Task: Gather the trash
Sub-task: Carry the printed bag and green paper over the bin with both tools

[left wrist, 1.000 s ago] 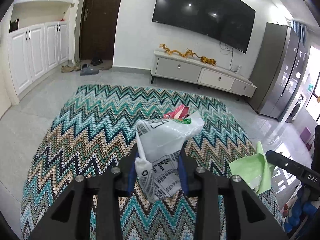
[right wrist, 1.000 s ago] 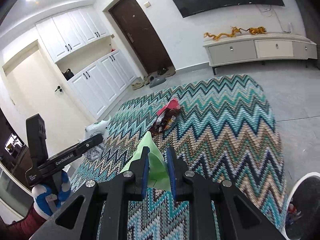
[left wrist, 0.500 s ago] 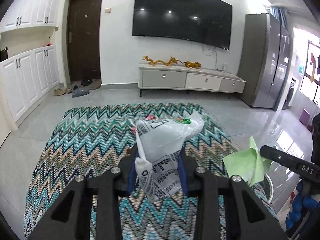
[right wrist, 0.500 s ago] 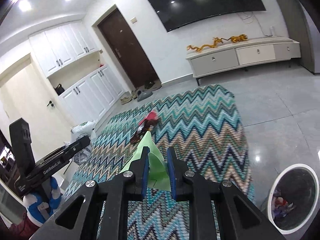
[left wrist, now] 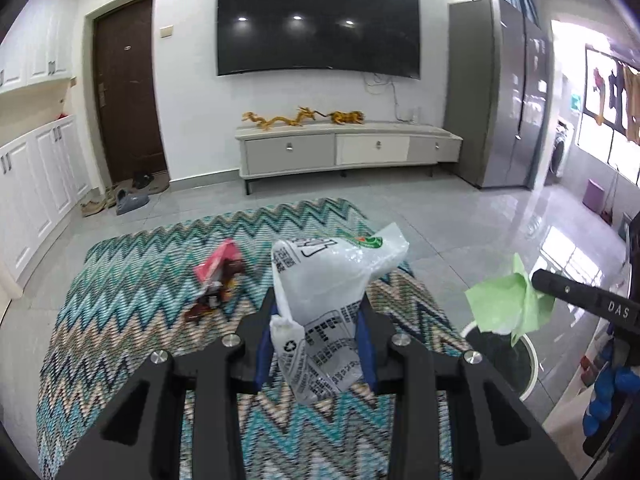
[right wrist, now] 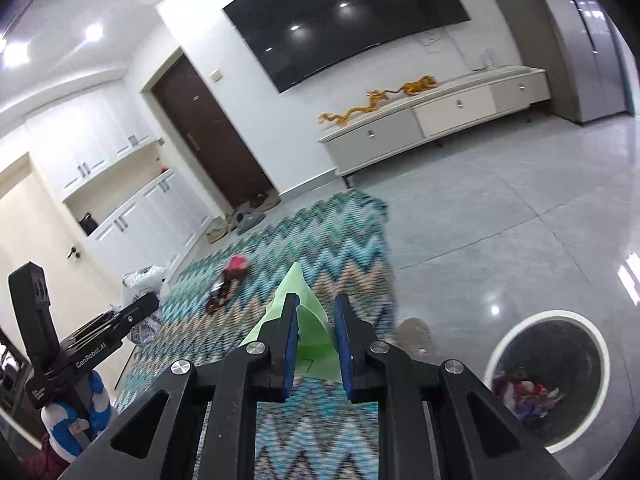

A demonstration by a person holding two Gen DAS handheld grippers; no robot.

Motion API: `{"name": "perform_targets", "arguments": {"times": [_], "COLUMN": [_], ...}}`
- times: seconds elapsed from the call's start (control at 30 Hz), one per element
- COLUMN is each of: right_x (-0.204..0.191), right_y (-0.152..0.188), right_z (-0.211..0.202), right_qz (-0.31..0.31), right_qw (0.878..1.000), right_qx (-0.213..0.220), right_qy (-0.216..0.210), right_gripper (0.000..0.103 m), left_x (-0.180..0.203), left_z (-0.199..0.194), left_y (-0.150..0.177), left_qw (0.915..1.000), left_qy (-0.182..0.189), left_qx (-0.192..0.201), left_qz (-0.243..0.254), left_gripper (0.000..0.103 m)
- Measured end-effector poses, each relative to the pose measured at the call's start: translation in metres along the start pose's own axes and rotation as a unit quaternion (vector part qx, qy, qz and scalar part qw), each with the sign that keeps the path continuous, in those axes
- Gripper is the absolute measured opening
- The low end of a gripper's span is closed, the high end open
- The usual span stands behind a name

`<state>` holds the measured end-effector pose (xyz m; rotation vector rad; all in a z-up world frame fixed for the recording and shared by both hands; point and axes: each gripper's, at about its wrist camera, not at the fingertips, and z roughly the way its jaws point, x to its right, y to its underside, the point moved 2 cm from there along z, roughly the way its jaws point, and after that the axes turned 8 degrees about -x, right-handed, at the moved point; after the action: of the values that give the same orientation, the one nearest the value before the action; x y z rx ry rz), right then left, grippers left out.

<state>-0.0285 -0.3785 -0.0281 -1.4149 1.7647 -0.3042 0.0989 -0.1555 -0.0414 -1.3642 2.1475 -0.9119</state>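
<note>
My left gripper (left wrist: 318, 320) is shut on a crumpled white plastic bag (left wrist: 324, 276) with black print, held above the zigzag rug (left wrist: 120, 320). The right gripper (right wrist: 316, 320) is shut on a green paper scrap (right wrist: 308, 332); that green paper scrap (left wrist: 508, 304) also shows at the right of the left wrist view, just above the trash bin (left wrist: 520, 372). A round white-rimmed trash bin (right wrist: 548, 376) with wrappers inside stands on the tiles at the lower right of the right wrist view. A red snack wrapper (left wrist: 216, 276) lies on the rug; the same red wrapper (right wrist: 230, 280) lies ahead and left of the right gripper.
A low TV cabinet (left wrist: 348, 148) stands under a wall TV (left wrist: 316, 24), a grey fridge (left wrist: 496, 92) to its right. White cupboards (right wrist: 132, 216) and a dark door (right wrist: 212, 136) line the left side, shoes by the door. Grey tiles (right wrist: 500, 208) surround the rug.
Both grippers swung rightward, each keeping its load. The bin has come further into the right wrist view, and the red wrapper has slid left in both views.
</note>
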Motion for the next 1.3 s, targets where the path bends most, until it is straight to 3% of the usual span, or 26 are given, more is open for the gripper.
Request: {"name": "perform_targets", "arguments": {"times": [0.33, 0.67, 1.3], "right_x": [0.081, 0.167, 0.256], "right_y": [0.007, 0.03, 0.055], "right_z": [-0.031, -0.041, -0.045], "right_qz": [0.053, 0.114, 0.173], "right_qw": [0.995, 0.981, 0.965], "right_qx": [0.028, 0.019, -0.009], "right_qy": [0.076, 0.154, 0.196], "right_gripper": [0.017, 0.017, 0.017], "left_x": [0.086, 0.185, 0.285], "left_z": [0.044, 0.1, 0.156], "left_y": [-0.006, 0.001, 0.014], "left_qw": [0.9956, 0.9811, 0.9622], "left_qy": [0.036, 0.084, 0.112], "left_qx": [-0.039, -0.092, -0.149], "left_qz": [0.077, 0.148, 0.198], "left_gripper": [0.033, 0.033, 0.033]}}
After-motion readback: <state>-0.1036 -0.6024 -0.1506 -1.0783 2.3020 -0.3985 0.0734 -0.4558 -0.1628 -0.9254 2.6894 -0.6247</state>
